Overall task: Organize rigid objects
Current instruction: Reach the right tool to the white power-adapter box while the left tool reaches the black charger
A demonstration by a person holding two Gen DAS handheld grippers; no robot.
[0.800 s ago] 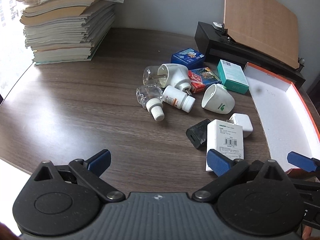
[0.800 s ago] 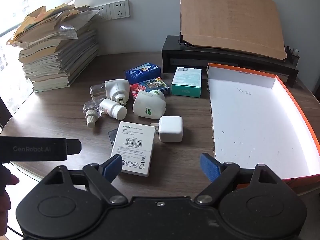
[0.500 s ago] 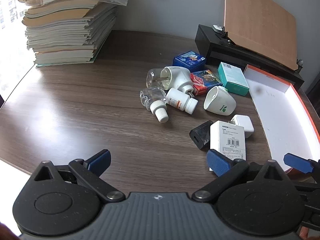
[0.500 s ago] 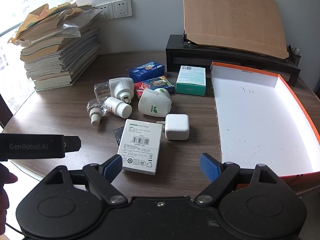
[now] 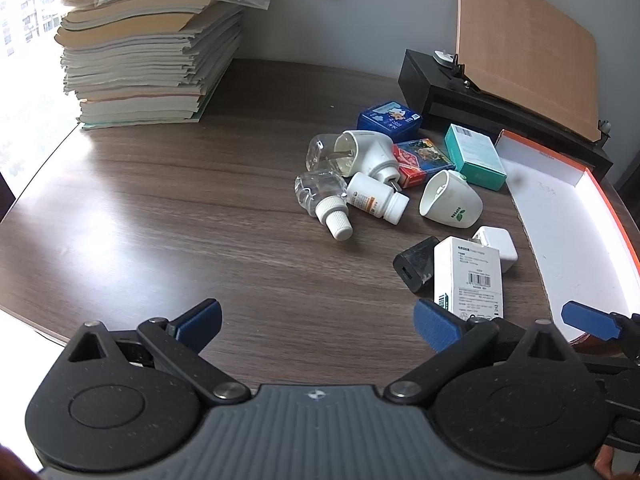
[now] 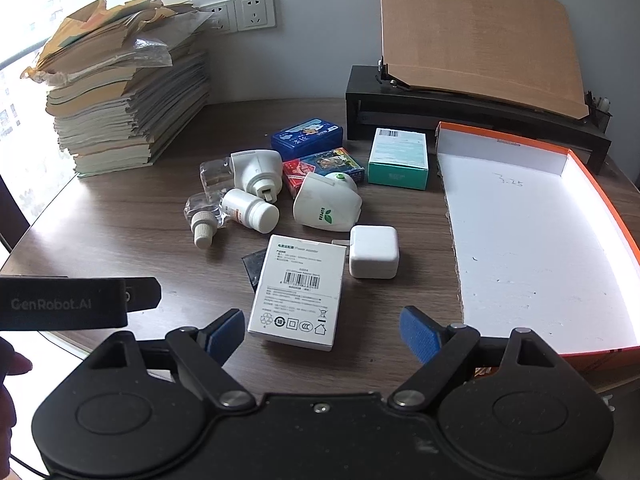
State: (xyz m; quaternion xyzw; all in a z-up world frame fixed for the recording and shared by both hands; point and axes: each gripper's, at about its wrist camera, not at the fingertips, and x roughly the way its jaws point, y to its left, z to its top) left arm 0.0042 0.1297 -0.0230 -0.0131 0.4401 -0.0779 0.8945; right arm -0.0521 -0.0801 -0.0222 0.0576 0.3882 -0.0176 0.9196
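Orange-rimmed box lid point(image 6: 520, 240), white inside and bare, lying right of the clutter: landmark and likely destination. Just left of it, teal box point(image 6: 398, 158), white adapter box point(image 6: 298, 286) partly covering a black charger point(image 5: 416, 264), white charger cube point(image 6: 374, 257) touching that box's corner; farther left, plug-in diffusers, pill bottle point(image 6: 252, 210), clear bottles. Right gripper point(image 6: 322, 334) wide open, empty, hovering near the adapter box; left gripper point(image 5: 316, 322) equally spread, holding nothing. Likely risk: flat box slipping or nudging the cube aside.
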